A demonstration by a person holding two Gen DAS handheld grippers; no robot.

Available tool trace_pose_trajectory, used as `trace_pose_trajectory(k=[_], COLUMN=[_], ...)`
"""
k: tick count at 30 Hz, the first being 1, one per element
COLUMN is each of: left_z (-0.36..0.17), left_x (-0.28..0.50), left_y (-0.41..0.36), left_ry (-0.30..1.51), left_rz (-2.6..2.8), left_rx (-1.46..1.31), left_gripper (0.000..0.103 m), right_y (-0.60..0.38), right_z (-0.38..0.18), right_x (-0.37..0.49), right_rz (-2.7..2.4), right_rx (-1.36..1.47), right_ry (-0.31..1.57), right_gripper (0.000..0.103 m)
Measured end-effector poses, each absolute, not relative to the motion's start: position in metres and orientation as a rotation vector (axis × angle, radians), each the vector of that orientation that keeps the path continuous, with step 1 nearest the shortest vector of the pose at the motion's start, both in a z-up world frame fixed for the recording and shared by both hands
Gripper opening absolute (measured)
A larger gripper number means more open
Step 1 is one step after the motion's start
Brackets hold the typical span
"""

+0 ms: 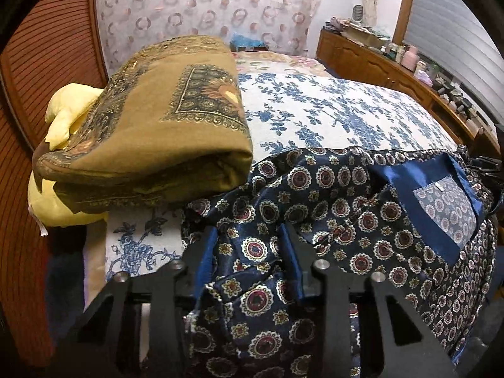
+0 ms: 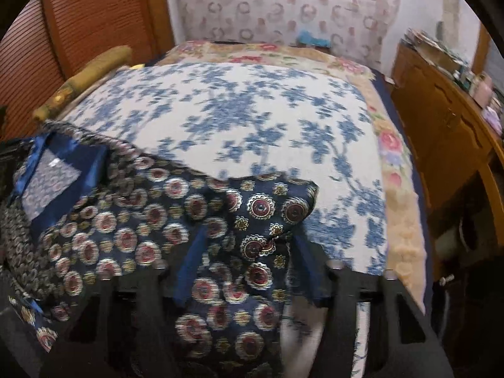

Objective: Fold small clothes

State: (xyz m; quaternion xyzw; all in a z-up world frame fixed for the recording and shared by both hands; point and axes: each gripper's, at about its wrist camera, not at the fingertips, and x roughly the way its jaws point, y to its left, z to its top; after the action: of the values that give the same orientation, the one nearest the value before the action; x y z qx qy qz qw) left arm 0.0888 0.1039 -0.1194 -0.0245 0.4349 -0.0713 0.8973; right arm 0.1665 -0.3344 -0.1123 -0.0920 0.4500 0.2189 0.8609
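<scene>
One navy satin garment (image 1: 330,214) printed with red-and-white medallions is lying crumpled across the near edge of a bed (image 1: 330,110), on a white bedspread with blue flowers; its plain blue neck facing and a pale inner panel with a small white label are showing face up. The left gripper (image 1: 249,252) is pinching a bunched fold of this garment between its narrowed blue-padded fingers (image 1: 291,252). The right gripper (image 2: 249,252) is likewise clamping a raised fold of the same cloth. To the left, one folded ochre patterned blanket (image 1: 151,126) is resting on top of one pale yellow bundle (image 1: 69,110).
</scene>
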Motion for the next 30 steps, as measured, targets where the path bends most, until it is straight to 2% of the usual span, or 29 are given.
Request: trace_pose_trajectory(k=[1,2,3,5,8,14,22,26,30], left_z=[-0.118,-0.117,-0.115,-0.107,-0.08,-0.014,0.055,0.06,0.023], left_x=[0.089,0.088,0.088,0.083,0.072,0.064,0.113,0.154,0.192], left_y=[0.103,0.103,0.101,0.097,0.092,0.077,0.074,0.075,0.076], left_ry=[0.902,0.901,0.896,0.86,0.769,0.592,0.439,0.458,0.592], left_rz=[-0.161,-0.181,-0.188,-0.185,-0.197,-0.211,-0.188,-0.157,-0.143], left_rx=[-0.06,-0.076,-0.082,-0.072,-0.089,-0.08,-0.051,-0.022,-0.007], left_gripper=[0.025,0.014,0.01,0.007,0.005,0.005,0.005,0.005,0.009], right_y=[-0.333,-0.33,-0.327,-0.322,-0.322,-0.336,-0.343,-0.346,-0.347], right_z=[-0.112,-0.112,-0.111,-0.11,-0.098,-0.034,0.047,0.069,0.053], right_x=[0.165,0.163,0.161,0.157,0.151,0.147,0.187,0.226,0.257], right_rz=[0.478,0.504,0.525,0.532,0.525,0.468,0.351,0.274,0.259], right_rx=[-0.192,-0.19,-0.192,-0.21,-0.195,-0.138,-0.185,-0.206,-0.199], right_ry=[0.944,0.944,0.941,0.924,0.869,0.682,0.519,0.506,0.583], right_gripper=[0.033,0.018,0.009,0.005,0.004,0.002,0.001,0.001,0.002])
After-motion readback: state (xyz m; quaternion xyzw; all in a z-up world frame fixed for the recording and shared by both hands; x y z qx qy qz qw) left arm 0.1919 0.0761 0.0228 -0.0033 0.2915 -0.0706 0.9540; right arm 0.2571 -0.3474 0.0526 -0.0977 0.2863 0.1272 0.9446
